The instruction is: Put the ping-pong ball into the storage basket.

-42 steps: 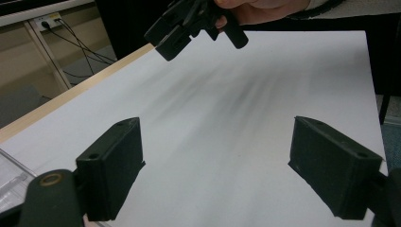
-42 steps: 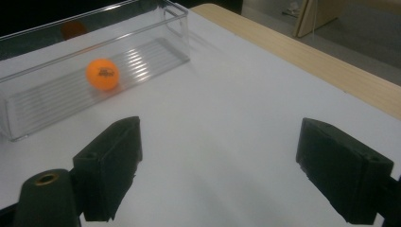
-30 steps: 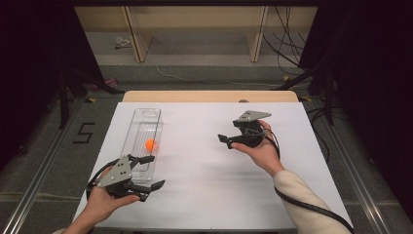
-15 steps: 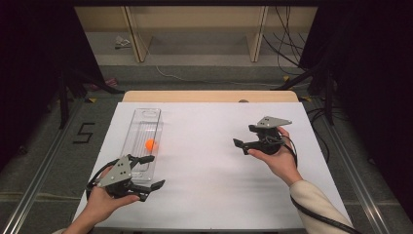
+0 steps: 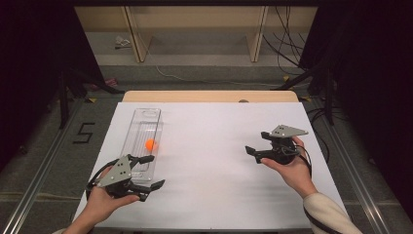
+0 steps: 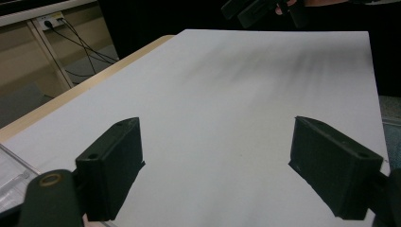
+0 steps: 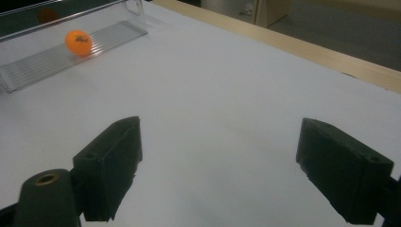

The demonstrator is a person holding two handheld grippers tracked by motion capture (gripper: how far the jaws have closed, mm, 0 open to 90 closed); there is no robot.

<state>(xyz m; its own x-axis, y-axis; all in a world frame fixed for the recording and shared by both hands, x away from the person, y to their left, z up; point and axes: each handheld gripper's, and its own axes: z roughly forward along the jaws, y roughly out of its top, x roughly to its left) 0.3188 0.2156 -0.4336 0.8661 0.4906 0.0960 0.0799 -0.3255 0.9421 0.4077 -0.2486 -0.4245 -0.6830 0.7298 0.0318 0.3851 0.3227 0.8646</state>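
With both claws spread wide and empty, your left claw (image 5: pixel 148 171) at the bench's near-left corner could nudge the clear tray (image 5: pixel 142 136), rolling the orange ball (image 5: pixel 151 144).

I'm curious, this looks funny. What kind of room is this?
Probably a lab or test room for recording hand tasks. A bare white table stands between dark curtains, cables run over the floor, and a number 5 is marked beside the table.

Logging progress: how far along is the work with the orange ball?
Done: the orange ball lies in the clear tray. In hand: nothing; the left gripper beside the tray and the right gripper are open, empty. Left: nothing obvious.
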